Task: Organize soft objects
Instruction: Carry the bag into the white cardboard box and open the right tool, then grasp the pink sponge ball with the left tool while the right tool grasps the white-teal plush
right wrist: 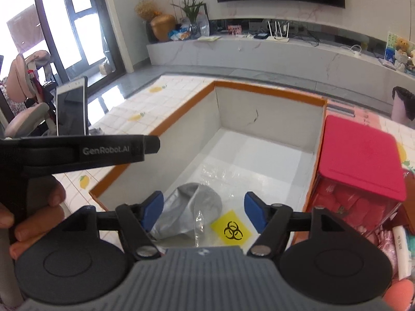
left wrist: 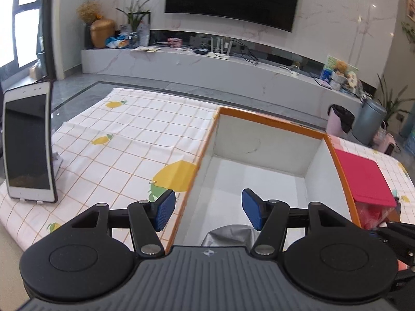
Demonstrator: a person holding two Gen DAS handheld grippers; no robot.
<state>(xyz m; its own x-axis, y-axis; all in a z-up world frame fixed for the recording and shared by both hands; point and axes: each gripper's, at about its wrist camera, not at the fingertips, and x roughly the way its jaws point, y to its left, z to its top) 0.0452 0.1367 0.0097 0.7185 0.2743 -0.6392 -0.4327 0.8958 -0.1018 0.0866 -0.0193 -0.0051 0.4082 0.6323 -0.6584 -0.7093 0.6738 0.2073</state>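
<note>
Grey soft bundle (right wrist: 186,210), crumpled matte fabric inside a clear crinkled plastic bag with a yellow biohazard sticker (right wrist: 231,230), lies on the white floor of the open box (right wrist: 267,94), lower centre of the right wrist frame. Box: rectangular, white smooth inner walls, orange rim, a thin crack line on the far wall. Right gripper (right wrist: 205,211) stands wide over the bundle, ribbed blue pads apart, left pad just beside the grey fabric, no grip visible. Left gripper (left wrist: 208,211) also wide and holding nothing; it straddles the box's orange left rim, the grey bundle showing at bottom centre below its right pad. Tablecloth (left wrist: 135,134): white, orange grid, lemon print, lightly creased. Red flat-lidded translucent container (right wrist: 360,155) touches the box at right. Tablet (left wrist: 27,142) stands upright at far left.
</note>
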